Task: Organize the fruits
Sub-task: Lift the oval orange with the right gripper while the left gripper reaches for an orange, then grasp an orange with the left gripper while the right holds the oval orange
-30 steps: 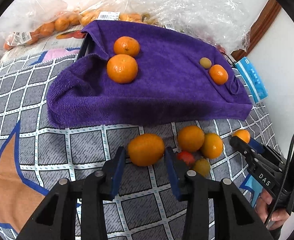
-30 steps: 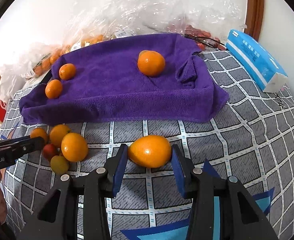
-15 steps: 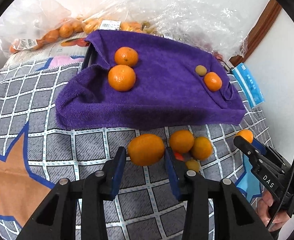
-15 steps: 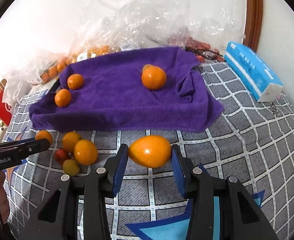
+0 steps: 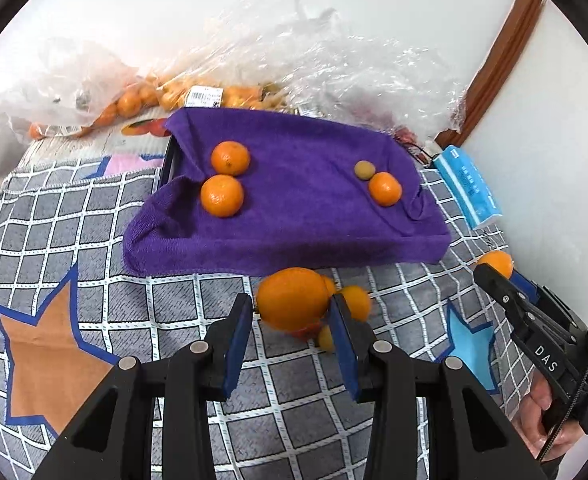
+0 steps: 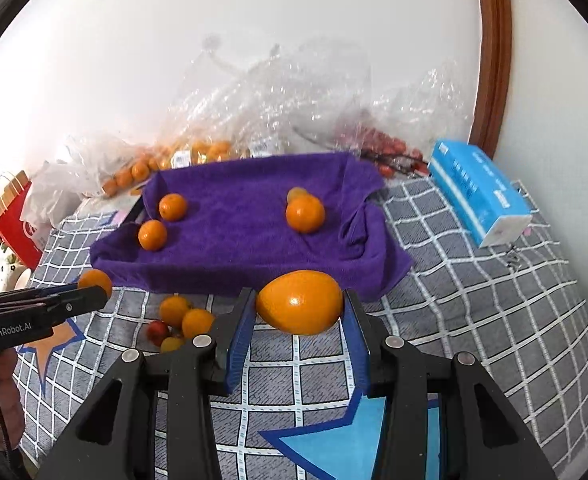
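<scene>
Both tools have lifted off the checked surface (image 6: 493, 300) since a second ago, rising toward the purple towel (image 5: 294, 200). The left tool (image 5: 290, 320) grips one orange (image 5: 292, 298); the right tool (image 6: 297, 320) clamps another orange (image 6: 299, 302). Leftover fruits (image 6: 178, 320) wait below, so sorting looks barely half done.

An orange (image 5: 292, 298) sits clamped between blue pads; a second orange (image 6: 299, 301) likewise. Four fruits lie on the purple towel (image 5: 294, 200), and a small cluster (image 6: 178, 322), perhaps four, rests on the checked cloth.
</scene>
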A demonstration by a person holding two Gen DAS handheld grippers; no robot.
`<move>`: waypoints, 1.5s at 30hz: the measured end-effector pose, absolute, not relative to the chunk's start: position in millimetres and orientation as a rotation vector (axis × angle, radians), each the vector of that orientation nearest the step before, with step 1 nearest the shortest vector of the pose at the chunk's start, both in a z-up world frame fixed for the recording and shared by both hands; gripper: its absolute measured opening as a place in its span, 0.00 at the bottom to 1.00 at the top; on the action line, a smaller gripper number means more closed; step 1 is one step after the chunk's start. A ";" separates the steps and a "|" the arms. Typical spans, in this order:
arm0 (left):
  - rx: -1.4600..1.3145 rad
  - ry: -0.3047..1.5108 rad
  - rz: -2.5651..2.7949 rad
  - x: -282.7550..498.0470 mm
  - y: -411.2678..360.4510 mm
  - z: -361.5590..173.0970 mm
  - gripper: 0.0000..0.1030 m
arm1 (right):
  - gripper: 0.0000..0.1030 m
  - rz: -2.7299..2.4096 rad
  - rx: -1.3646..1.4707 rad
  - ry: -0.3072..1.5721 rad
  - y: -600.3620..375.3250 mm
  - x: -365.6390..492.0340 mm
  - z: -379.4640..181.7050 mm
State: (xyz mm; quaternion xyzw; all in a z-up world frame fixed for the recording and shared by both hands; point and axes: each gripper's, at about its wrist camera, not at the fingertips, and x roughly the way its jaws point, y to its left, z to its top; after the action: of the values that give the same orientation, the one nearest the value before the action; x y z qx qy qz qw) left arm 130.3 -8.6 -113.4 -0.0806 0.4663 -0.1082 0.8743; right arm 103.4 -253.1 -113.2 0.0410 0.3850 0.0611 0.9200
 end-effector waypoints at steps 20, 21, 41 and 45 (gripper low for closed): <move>-0.180 0.893 -0.231 125.6 -2.5 -71.3 0.36 | 0.42 0.143 0.053 0.712 -245.3 104.3 -70.1; -0.179 0.888 -0.230 127.2 -2.0 -69.1 0.36 | 0.42 0.143 0.052 0.711 -245.0 106.1 -69.3; -0.181 1.030 -0.208 159.8 -8.4 -141.2 0.32 | 0.42 0.159 0.054 0.811 -238.2 132.5 -115.6; -0.196 1.023 -0.193 157.5 1.1 -158.3 0.32 | 0.42 0.142 0.058 0.845 -244.2 132.9 -132.7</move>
State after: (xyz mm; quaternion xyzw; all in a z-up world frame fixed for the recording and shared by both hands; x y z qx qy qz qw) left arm 157.5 1.1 -158.3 -0.0937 0.4879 -0.0920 0.8630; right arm 132.9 -244.2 -132.7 0.0279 0.4095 0.0687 0.9093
